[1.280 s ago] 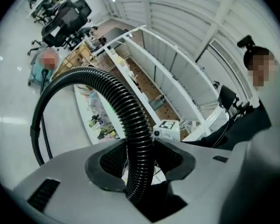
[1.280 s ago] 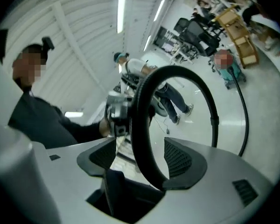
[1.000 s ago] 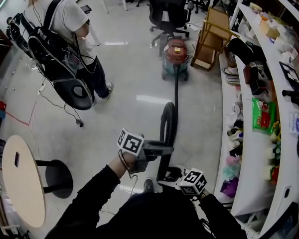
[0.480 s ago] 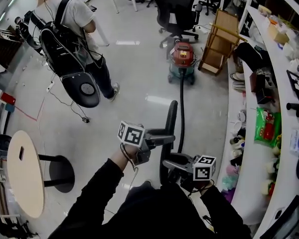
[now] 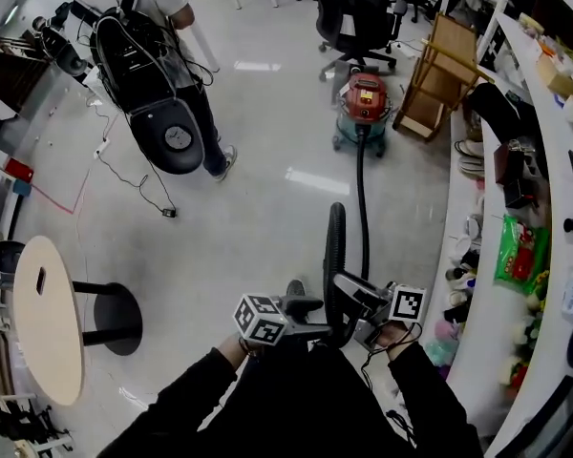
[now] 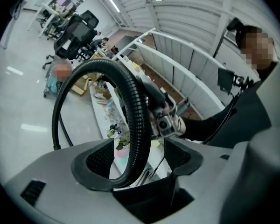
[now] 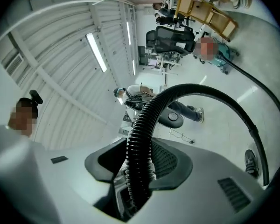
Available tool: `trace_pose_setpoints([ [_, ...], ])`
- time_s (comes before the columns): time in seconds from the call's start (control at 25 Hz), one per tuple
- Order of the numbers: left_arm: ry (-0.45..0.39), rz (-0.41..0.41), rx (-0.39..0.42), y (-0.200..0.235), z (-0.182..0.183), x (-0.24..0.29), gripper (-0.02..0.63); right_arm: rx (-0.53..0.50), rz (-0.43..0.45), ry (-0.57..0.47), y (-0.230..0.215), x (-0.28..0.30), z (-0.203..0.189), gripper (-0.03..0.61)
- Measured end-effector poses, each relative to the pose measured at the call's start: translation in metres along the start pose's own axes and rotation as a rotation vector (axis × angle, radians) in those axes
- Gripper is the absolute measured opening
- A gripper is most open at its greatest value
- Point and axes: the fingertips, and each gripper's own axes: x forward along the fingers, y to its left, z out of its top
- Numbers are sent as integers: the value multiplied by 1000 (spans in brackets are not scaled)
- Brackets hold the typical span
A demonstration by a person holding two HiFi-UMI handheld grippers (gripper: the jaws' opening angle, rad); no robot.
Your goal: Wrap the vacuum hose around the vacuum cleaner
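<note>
The right gripper (image 7: 140, 164) pinches the ribbed hose (image 5: 335, 246), its jaws having just closed on it. The left gripper (image 6: 139, 160) has just been opening and stands spread, with the hose running loose between its pads. Ahead of both grippers the hose arches up, then trails to the vacuum (image 5: 364, 98), well apart. The hose looks light, bendy and springy, likely to uncoil. Its ribs should resist slipping, so a hold just beyond the arch seems best.
</note>
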Motion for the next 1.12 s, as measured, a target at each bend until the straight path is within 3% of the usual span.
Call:
trace_pose_setpoints([
  [0.12, 46, 39, 75, 15, -6, 21, 328, 15, -28, -29, -7, 14, 18, 167],
  [0.28, 44, 84, 140, 49, 14, 26, 325, 47, -71, -108, -16, 35, 51, 167],
  [0.4, 9, 70, 194, 62, 40, 10, 204, 67, -105, -178, -25, 51, 79, 167],
  [0.44, 0, 62, 209, 66, 48, 3, 195, 72, -107, -193, -26, 57, 87, 167],
  [0.64, 15, -68, 223, 79, 93, -41, 192, 31, -55, -226, -21, 91, 121, 175],
  [0.76, 32, -163, 173, 85, 130, -66, 195, -49, -91, -210, -20, 95, 131, 235],
  [0.84, 55, -216, 155, 91, 155, -81, 195, -141, -205, -194, -33, 85, 133, 238],
  [0.96, 173, -254, 197, 100, 178, -97, 201, -326, -491, -175, -62, 59, 138, 238],
  [1.04, 271, -266, 230, 108, 185, -103, 202, -539, -666, -85, -66, 55, 141, 238],
  [1.12, 340, -285, 252, 114, 190, -106, 204, -798, -785, 30, -59, 66, 146, 238],
])
